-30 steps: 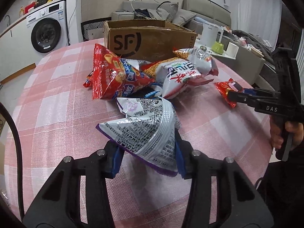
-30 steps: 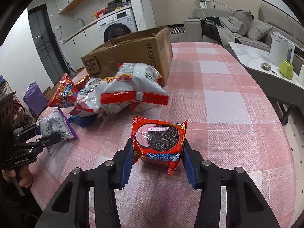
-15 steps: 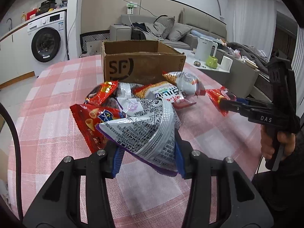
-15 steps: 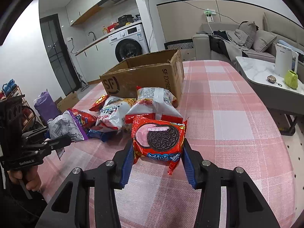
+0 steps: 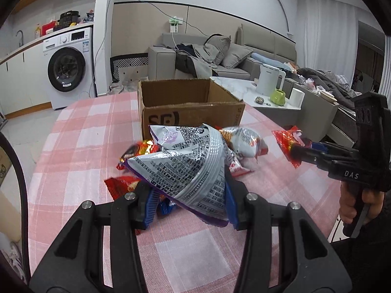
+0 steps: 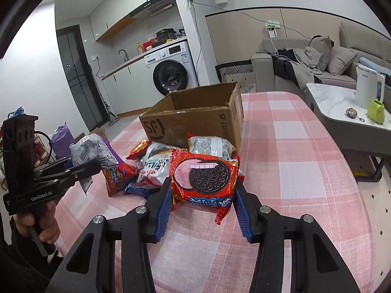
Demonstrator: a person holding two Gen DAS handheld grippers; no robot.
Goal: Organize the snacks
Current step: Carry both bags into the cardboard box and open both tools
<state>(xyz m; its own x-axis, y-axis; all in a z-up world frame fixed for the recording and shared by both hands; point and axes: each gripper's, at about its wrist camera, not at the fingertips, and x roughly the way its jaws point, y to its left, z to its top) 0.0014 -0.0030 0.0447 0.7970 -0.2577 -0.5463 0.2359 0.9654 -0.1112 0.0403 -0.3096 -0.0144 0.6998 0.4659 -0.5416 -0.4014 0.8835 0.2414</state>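
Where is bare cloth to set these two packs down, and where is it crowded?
Free: the checked tablecloth right of the cardboard box, out to the table edge, and the strip nearest the right gripper. Also the cloth left of the box. Crowded: the snack pile against the box front.

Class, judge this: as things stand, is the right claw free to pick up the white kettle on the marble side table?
Probably not: the right claw is shut on the Oreo pack, and the white kettle stands on a separate side table beyond the dining table's edge.

Snack pile (image 6: 156, 163) lies before the cardboard box (image 6: 195, 119) on the table (image 6: 293, 171).
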